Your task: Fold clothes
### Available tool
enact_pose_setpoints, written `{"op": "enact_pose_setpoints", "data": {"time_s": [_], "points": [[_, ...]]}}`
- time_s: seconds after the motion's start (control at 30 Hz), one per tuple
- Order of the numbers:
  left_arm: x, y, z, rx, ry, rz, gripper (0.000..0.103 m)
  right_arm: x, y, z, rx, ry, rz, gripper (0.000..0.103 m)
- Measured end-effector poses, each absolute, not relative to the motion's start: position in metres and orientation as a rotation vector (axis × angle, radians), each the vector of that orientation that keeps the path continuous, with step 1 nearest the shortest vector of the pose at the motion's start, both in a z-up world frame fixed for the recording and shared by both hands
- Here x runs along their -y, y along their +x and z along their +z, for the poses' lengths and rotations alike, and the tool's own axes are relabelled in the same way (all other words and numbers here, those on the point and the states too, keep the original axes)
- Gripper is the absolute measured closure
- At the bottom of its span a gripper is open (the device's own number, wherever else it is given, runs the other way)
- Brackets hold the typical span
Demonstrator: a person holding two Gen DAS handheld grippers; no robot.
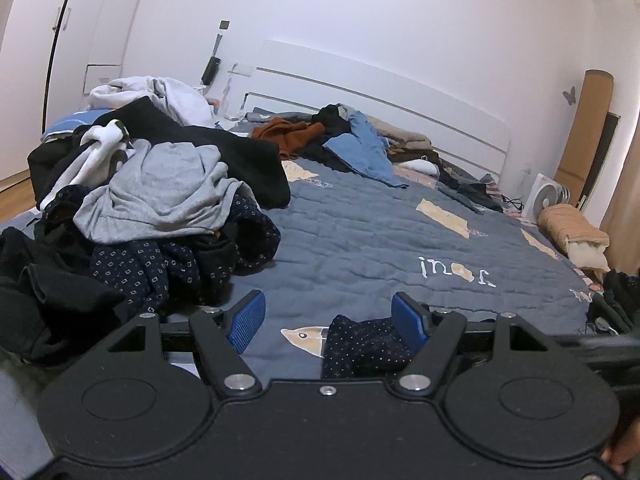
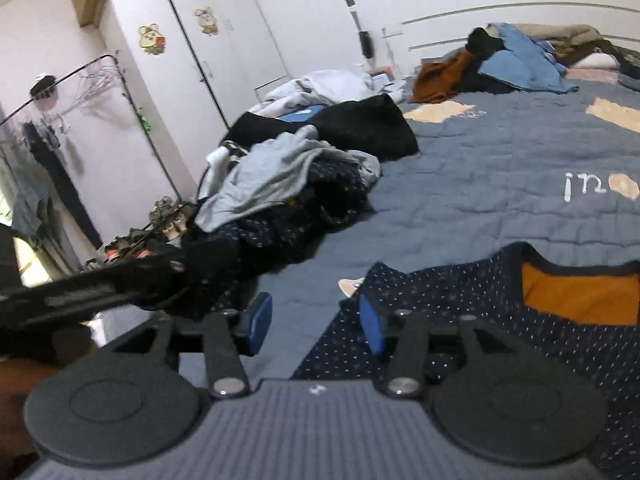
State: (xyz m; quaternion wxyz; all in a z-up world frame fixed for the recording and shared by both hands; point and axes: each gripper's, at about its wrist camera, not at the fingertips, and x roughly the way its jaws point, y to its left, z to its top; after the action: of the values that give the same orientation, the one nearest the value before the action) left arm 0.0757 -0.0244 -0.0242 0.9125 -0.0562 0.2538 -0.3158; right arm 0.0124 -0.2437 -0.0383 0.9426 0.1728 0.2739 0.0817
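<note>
Left wrist view: left gripper [image 1: 328, 322] low over the grey-blue quilt [image 1: 360, 232], jaws spread wide, blue ribbed pads [image 1: 246, 322] clamping nothing; a corner of the navy dotted garment [image 1: 360, 346] lies on the quilt between the jaws, against the inner face of the right-hand pad. Right wrist view: right gripper [image 2: 316, 324] also spread wide and empty, its right-hand pad over the edge of the same garment [image 2: 460, 320], which here shows spread flat on the quilt [image 2: 480, 184], with a dark-trimmed neckline and an orange-brown lining panel [image 2: 580, 296] that the left view does not show. Only the right view shows the white wardrobe [image 2: 192, 52] with two cartoon stickers, a clothes rail [image 2: 60, 80] with hangers, and a blurred dark bar crossing its lower left. Only the left view shows a white fan [image 1: 546, 200] and a beige rolled bundle [image 1: 572, 232] beyond the quilt's far right edge. Both views: unsorted heap [image 1: 152, 200] left of the garment, with soft grey jersey on top, navy diamond-print cloth under it and black fabric behind; second heap [image 1: 340, 136] near the white slatted headboard [image 1: 380, 92], rust and light blue pieces. Quilt is stitched, puckered, with tan patches and white appliqué letters [image 1: 436, 268] reading "in", the rest unclear.
</note>
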Motion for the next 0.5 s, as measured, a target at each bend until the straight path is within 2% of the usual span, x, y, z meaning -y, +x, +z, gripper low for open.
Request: {"op": "enact_pose_setpoints", "data": {"time_s": [0.3, 0.5], "points": [[0.044, 0.084, -0.042, -0.623, -0.191, -0.714, 0.034, 0.317, -0.051, -0.027, -0.482, 0.317, -0.049, 0.052], [0.063, 0.095, -0.067, -0.753, -0.315, -0.721, 0.046, 0.369, -0.095, -0.052, -0.54, 0.292, -0.187, 0.05]]}}
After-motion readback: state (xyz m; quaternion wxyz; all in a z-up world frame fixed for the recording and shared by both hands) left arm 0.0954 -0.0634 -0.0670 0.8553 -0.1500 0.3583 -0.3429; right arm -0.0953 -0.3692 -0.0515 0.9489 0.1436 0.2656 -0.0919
